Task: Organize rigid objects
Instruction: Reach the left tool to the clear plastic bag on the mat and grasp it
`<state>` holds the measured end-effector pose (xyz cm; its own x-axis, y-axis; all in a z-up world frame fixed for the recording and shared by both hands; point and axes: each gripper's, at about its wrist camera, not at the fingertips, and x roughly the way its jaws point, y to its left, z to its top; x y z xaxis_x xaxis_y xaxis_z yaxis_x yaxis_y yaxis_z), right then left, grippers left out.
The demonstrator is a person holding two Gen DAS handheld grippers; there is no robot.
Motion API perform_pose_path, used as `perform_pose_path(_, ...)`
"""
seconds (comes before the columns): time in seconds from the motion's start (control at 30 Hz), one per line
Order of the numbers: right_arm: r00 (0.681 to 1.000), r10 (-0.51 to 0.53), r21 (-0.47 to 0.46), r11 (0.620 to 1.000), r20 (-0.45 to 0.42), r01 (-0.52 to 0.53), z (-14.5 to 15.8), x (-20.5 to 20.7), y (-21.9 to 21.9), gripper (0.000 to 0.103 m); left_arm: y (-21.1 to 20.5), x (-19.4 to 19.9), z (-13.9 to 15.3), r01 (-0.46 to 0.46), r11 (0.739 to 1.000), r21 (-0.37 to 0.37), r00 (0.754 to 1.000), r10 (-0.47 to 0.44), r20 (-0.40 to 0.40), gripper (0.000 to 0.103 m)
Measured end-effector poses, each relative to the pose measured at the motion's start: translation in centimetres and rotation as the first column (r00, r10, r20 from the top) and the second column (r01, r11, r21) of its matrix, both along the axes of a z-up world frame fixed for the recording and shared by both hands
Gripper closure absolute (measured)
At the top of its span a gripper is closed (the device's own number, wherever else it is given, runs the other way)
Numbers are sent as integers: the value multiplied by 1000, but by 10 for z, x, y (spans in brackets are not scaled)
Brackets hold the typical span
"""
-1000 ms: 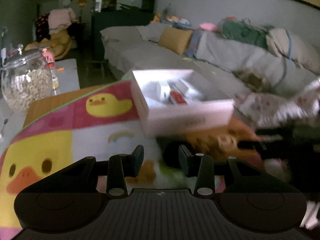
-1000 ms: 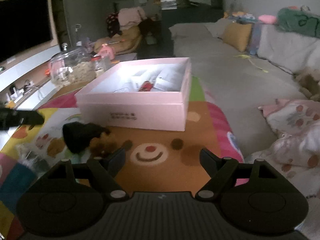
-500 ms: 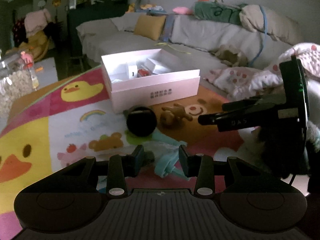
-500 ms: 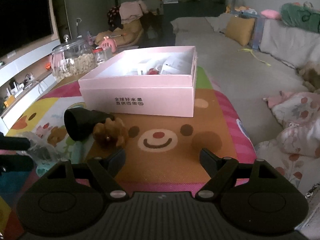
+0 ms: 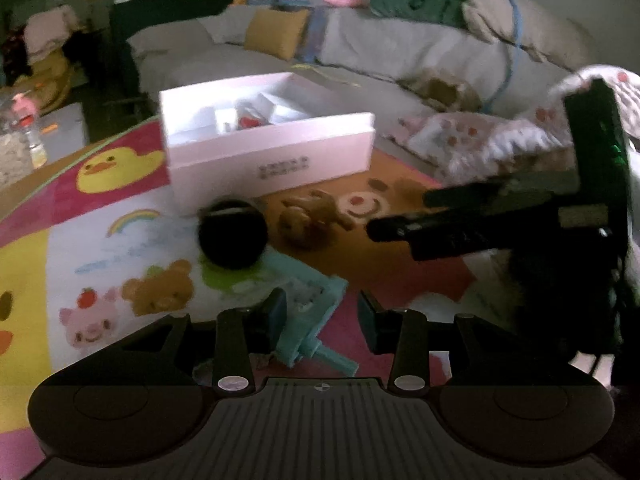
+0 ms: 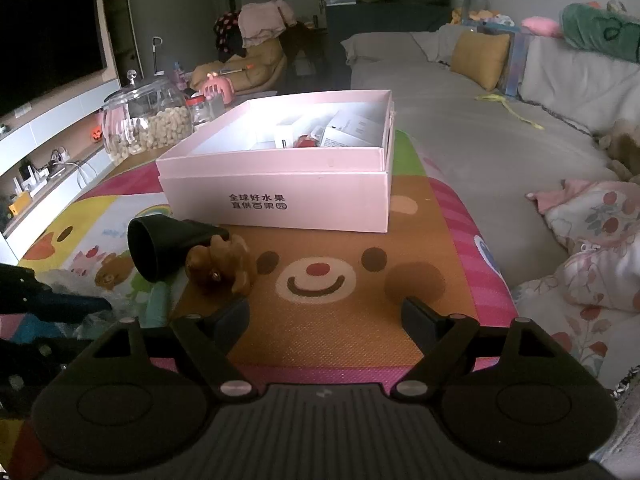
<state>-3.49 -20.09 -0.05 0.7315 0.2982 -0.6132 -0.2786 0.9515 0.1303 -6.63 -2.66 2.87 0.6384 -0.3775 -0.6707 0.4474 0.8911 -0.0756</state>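
Left wrist view: left gripper (image 5: 322,314) spread, jaws either side of a teal toy (image 5: 310,316) without pressing it. Right gripper (image 6: 326,320) spread wide and empty over the mat (image 6: 340,320). Beyond lie a black cup (image 6: 160,248), a brown figurine (image 6: 220,266), and farther off a pink box (image 6: 280,196).

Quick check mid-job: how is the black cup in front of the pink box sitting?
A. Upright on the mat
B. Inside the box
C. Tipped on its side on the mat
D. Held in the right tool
C: the black cup lies on its side on the mat, beside the brown toy.
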Motion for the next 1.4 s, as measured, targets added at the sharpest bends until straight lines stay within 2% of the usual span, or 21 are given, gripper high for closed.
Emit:
perform_pose_path(0.13, 1000, -1, 2, 1000, -2, 1, -1, 0, 0, 19, -4, -7, -2, 58, 998, 0, 998, -58, -5, 60)
perform_pose_path(0.3, 1000, -1, 3, 1000, -3, 1, -1, 0, 1, 19, 8, -7, -2, 38, 999, 4, 999, -38, -19, 62)
perform_pose_path(0.47, 1000, -1, -2, 1000, -5, 1, -1, 0, 1, 19, 46, -2, 0, -91, 995, -39, 995, 89, -44, 61)
perform_pose_path(0.63, 1000, -1, -6, 1000, -10, 1, -2, 1, 2, 19, 81, 8, 1, -243, 967, -75, 969, 239, -61, 61)
perform_pose_path(0.77, 1000, 1, -9, 1000, -13, -1, -2, 1, 3, 18, 96, 7, 12, -302, 949, -84, 953, 302, -22, 63)
perform_pose_path(0.83, 1000, 2, -11, 1000, -15, -3, -2, 1, 3, 18, 99, 3, 18, -281, 953, -114, 959, 283, -6, 63)
perform_pose_path(0.9, 1000, 3, -12, 1000, -16, -4, -2, 1, 3, 17, 97, 2, 20, -258, 959, -115, 966, 260, -4, 63)
perform_pose_path(1.03, 1000, 4, -12, 1000, -17, -4, -2, 1, 4, 17, 81, 4, 8, -224, 968, -112, 974, 220, -50, 63)
perform_pose_path(1.2, 1000, 4, -12, 1000, -17, -4, -2, 1, 4, 17, 45, -4, -1, -46, 994, -101, 996, 38, -81, 62)
perform_pose_path(1.33, 1000, 4, -11, 1000, -17, -4, -2, 1, 4, 17, 21, -22, 15, 88, 996, -8, 996, -88, 9, 62)
perform_pose_path(1.4, 1000, 4, -10, 1000, -17, -4, -2, 1, 4, 17, 15, -27, 27, 124, 992, 6, 990, -124, 61, 62)
